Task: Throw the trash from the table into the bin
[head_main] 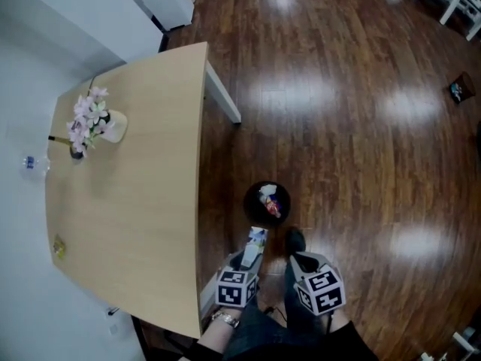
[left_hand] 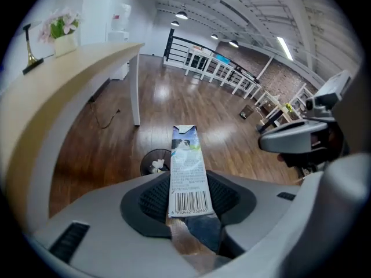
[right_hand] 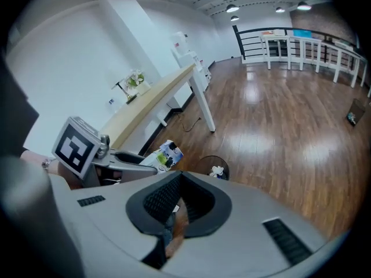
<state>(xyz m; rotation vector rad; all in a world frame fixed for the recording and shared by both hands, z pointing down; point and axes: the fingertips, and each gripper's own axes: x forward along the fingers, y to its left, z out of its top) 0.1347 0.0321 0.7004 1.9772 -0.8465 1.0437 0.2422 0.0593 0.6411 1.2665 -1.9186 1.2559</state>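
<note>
A tall narrow carton (left_hand: 188, 172) with a barcode is clamped upright between the pads of my left gripper (left_hand: 188, 194). In the head view the left gripper (head_main: 252, 256) holds the carton (head_main: 256, 240) just beside the round black bin (head_main: 267, 201), off the table's near edge. The bin (left_hand: 155, 161) stands on the floor below and beyond the carton, with crumpled trash inside. My right gripper (head_main: 299, 256) hangs next to the left one, right of the bin. Its pads meet with nothing between them (right_hand: 181, 181). From there I see the bin (right_hand: 214, 168) and the carton (right_hand: 165, 154).
The light wooden table (head_main: 150, 201) fills the left side, with a vase of pink flowers (head_main: 94, 122) at its far end and a small yellow item (head_main: 58, 247) near its left edge. A white table leg (head_main: 223, 96) stands on the dark wood floor (head_main: 361, 126).
</note>
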